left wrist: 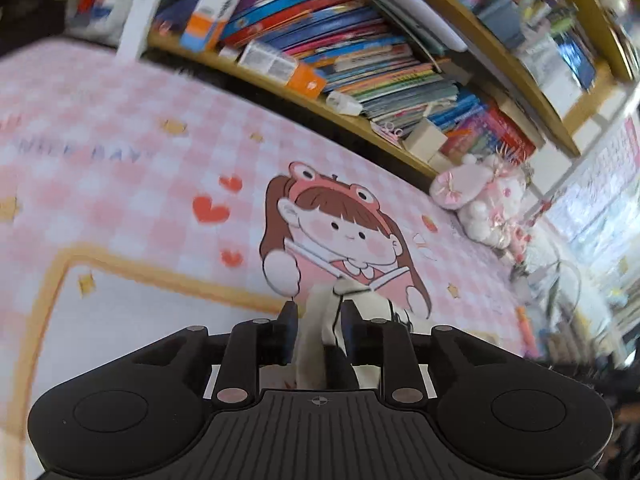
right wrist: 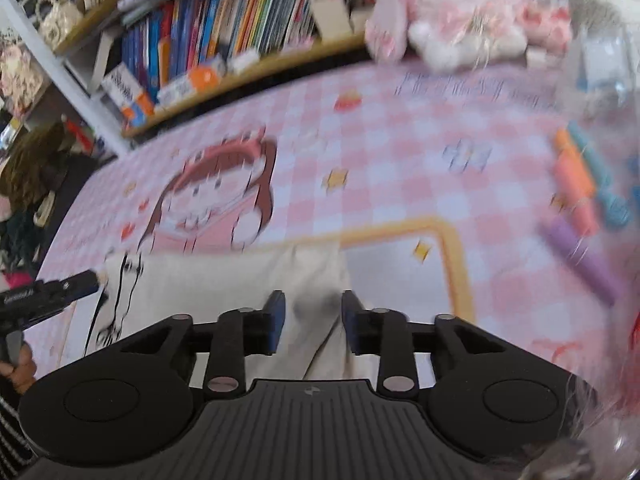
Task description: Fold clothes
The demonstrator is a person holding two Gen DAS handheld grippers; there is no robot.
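Observation:
A cream garment [right wrist: 224, 280] with black line markings lies on the pink checked table mat [right wrist: 400, 140]. My right gripper [right wrist: 312, 300] stands over its right edge, fingers apart, with the cloth passing between and under them and the pads not pressing on it. My left gripper [right wrist: 94, 278] shows at the garment's left corner in the right wrist view. In the left wrist view a bunched strip of the cream garment [left wrist: 320, 320] rises between the parted fingers of the left gripper [left wrist: 318, 310]. The picture is blurred.
A bookshelf [left wrist: 360, 60] packed with books runs along the far edge of the mat. A pink and white plush toy [right wrist: 460, 12] sits at the back. Coloured markers [right wrist: 580, 200] lie at the right. A person's hand [right wrist: 20, 368] holds the left gripper.

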